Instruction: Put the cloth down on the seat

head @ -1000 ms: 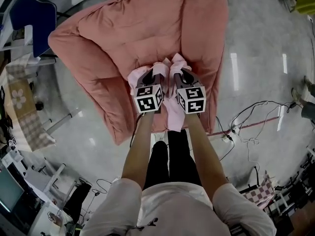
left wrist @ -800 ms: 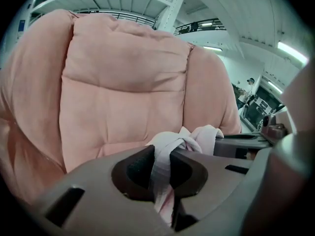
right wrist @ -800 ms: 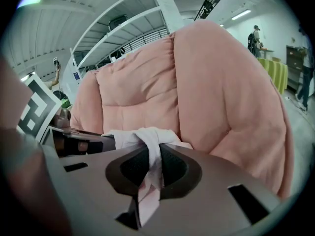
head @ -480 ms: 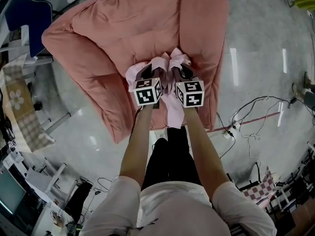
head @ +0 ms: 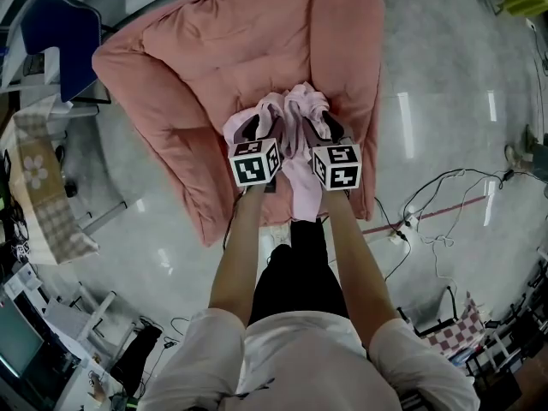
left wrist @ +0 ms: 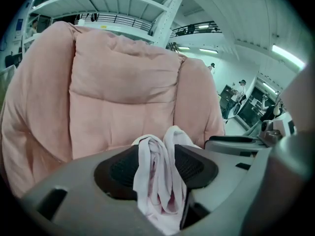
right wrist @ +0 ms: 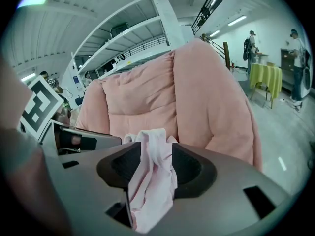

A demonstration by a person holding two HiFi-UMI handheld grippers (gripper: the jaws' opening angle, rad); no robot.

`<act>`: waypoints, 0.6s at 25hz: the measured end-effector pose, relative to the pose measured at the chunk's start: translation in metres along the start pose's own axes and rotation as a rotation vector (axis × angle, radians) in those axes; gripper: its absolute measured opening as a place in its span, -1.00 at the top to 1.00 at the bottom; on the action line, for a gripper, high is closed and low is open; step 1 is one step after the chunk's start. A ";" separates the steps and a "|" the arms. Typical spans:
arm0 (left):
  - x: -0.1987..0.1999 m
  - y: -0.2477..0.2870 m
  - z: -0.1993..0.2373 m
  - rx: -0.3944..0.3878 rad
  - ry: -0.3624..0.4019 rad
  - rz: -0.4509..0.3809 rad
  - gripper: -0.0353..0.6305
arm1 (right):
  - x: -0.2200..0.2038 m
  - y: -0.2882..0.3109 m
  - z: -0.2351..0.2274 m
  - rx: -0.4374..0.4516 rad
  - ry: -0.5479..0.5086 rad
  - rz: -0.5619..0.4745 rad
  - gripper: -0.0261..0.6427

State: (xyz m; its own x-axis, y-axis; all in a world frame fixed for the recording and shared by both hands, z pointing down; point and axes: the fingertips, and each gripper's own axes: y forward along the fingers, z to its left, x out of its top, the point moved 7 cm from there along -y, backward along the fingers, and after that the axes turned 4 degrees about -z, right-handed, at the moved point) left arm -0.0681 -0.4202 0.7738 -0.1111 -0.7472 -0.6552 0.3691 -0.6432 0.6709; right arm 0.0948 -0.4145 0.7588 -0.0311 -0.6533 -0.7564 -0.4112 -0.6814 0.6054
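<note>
A pale pink cloth (head: 295,114) is bunched over the front of the pink armchair's seat (head: 231,50), and one end hangs down toward the person's legs. My left gripper (head: 257,127) and right gripper (head: 322,127) stand side by side at the bunch. The jaws of both are opening. In the left gripper view, loose folds of the cloth (left wrist: 157,176) lie between the parted pads of the left gripper (left wrist: 156,161). The right gripper view shows the same: the cloth (right wrist: 152,176) sags in the gap of the right gripper (right wrist: 150,166). The chair's backrest (left wrist: 118,97) rises ahead.
A blue chair (head: 56,37) and a table with a checked cover (head: 38,187) stand to the left of the armchair. Cables (head: 428,204) trail over the glossy floor at the right. Far off, people stand by a yellow-covered table (right wrist: 266,77).
Both grippers' jaws have parted, so the pinched cloth now lies slack between the pads. The bunch has spread a little on the seat. The hands have hardly shifted.
</note>
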 end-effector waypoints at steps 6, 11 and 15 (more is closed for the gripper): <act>0.012 -0.047 -0.015 -0.012 0.019 -0.083 0.23 | 0.016 -0.045 0.016 -0.008 -0.010 -0.078 0.35; 0.025 -0.106 -0.030 -0.018 0.050 -0.170 0.23 | 0.037 -0.093 0.044 -0.005 -0.032 -0.154 0.36; 0.038 -0.158 -0.044 -0.024 0.080 -0.251 0.23 | 0.056 -0.134 0.069 -0.005 -0.055 -0.231 0.36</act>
State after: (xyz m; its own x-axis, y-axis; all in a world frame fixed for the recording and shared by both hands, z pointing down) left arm -0.0896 -0.3399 0.6277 -0.1289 -0.5485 -0.8261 0.3611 -0.8019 0.4760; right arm 0.0855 -0.3367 0.6179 0.0142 -0.4608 -0.8874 -0.4083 -0.8128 0.4155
